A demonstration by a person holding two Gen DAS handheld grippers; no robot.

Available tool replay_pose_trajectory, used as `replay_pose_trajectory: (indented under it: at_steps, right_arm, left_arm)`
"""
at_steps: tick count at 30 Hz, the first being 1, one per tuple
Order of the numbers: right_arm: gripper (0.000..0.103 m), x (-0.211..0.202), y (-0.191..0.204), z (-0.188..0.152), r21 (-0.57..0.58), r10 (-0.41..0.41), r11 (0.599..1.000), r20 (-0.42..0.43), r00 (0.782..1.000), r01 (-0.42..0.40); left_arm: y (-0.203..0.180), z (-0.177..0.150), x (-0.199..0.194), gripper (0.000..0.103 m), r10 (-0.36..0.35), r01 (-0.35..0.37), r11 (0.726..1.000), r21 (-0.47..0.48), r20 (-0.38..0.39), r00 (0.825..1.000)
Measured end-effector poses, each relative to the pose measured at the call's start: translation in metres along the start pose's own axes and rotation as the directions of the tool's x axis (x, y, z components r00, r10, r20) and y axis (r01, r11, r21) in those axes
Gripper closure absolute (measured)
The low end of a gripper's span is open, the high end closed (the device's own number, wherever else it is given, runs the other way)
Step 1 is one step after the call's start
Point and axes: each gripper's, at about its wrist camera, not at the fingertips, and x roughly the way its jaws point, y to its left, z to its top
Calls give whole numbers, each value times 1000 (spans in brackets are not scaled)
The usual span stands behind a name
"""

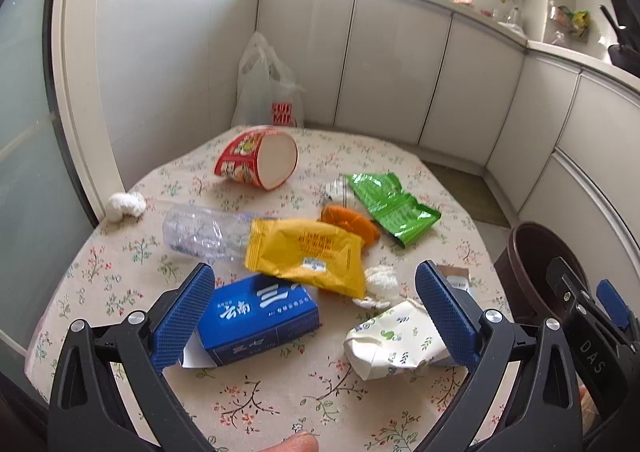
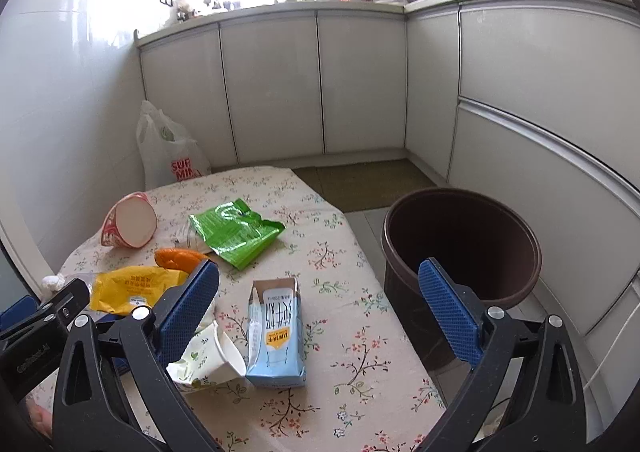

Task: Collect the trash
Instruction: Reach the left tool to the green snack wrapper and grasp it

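Note:
Trash lies on a floral-clothed table (image 1: 280,404). In the left wrist view I see a blue box (image 1: 260,320), a yellow packet (image 1: 308,252), a crushed paper cup (image 1: 396,340), a clear bottle (image 1: 200,232), a green packet (image 1: 392,208), orange peel (image 1: 348,220), a noodle cup (image 1: 260,160) and tissue wads (image 1: 126,205). My left gripper (image 1: 316,316) is open above the blue box and paper cup. My right gripper (image 2: 320,316) is open and empty above a light-blue milk carton (image 2: 276,332), beside the brown bin (image 2: 464,248).
A white plastic bag (image 1: 264,92) stands on the floor behind the table. White cabinets (image 2: 360,84) run along the back and right. A mat (image 2: 360,184) lies on the floor. The bin stands off the table's right edge.

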Motion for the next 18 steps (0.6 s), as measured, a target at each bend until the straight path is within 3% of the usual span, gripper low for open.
replay_pose_trajectory:
  at_steps: [6,12,15,18]
  right_arm:
    - [7,20,-7,8,-3,-15,1000,-138,990,15]
    - [7,22,-16,53,-13,5,1000,-126,992,-7]
    - [7,25,-14,81,-41,16,999,-86,996,-19]
    - [7,32,-10,100,-69,17,997,-59,998,-21]
  left_arm:
    - [6,-8,30,6,62,-58,998,28,-144,988]
    - [11,7,57,6,65,-57,998,34,-293,954]
    - [6,41,58,6,88,-70,995,74,-277,957]
    - [-3,96,52,6,23,-17,999,32,-194,981]
